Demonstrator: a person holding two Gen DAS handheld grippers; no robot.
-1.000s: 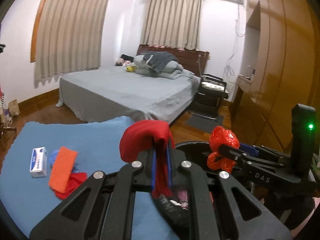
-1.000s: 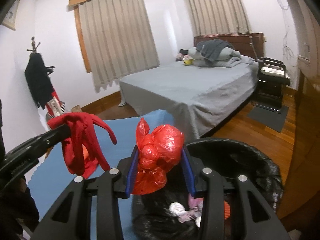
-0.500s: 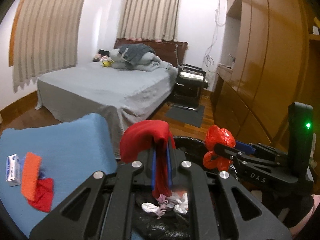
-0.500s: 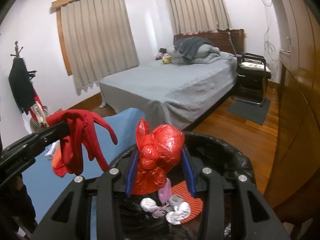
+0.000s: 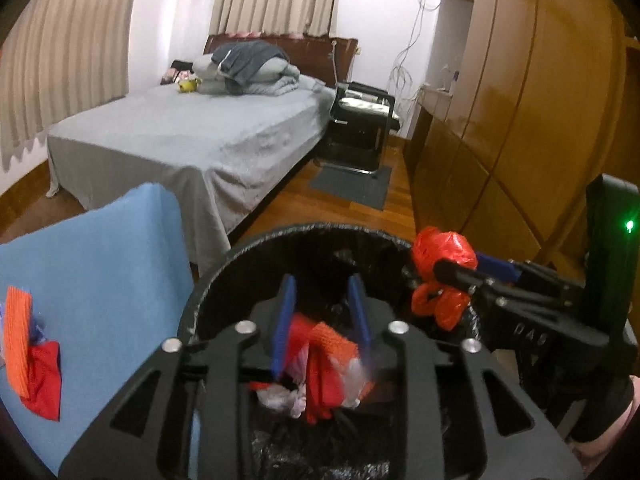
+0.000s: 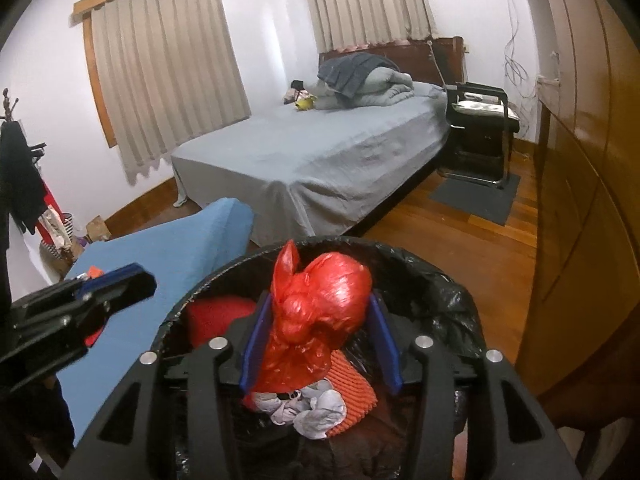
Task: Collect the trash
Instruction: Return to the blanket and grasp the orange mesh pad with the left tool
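Left gripper over my black-lined trash bin, jaws opening, nothing pinched; a red cloth lies in the bin just below the pads. Right gripper, at about 3 o'clock from it, is opening too, red plastic bag between its pads, over the bin. Orange and red rags sit on the blue table at 9 o'clock.
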